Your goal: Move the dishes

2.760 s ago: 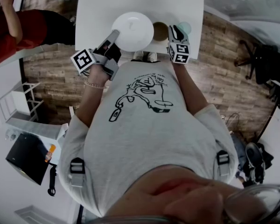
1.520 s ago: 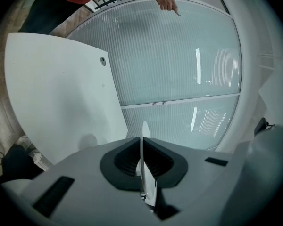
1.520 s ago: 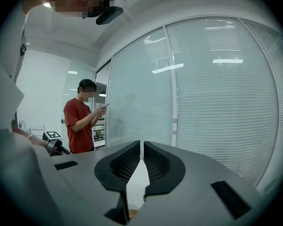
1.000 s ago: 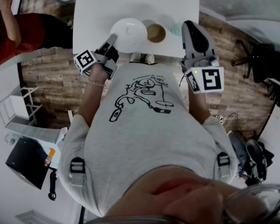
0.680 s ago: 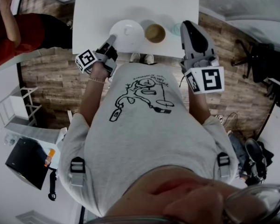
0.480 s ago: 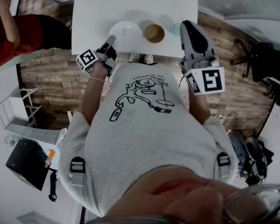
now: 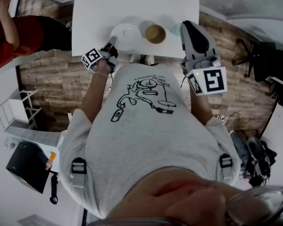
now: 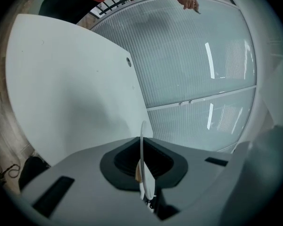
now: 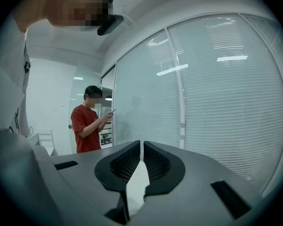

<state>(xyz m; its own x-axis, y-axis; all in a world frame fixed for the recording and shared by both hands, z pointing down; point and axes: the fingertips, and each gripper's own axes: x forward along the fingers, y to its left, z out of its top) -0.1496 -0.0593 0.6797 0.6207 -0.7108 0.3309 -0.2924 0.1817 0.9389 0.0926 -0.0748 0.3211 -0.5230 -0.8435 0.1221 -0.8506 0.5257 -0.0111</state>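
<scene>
I look down on a white table (image 7: 132,4) ahead of both grippers, with its near edge just under the tips of the left gripper (image 7: 113,45). A white plate (image 7: 126,36) lies at that tip, rim clamped between the jaws; I can't tell if it touches the top. Between the grippers stands a brown bowl (image 7: 155,33). A pale cup (image 7: 173,30) peeks out just beside the right gripper (image 7: 187,26).

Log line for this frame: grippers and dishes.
left hand-held gripper: shut on plate rim | right hand-held gripper: shut, empty | bowl: on table
</scene>
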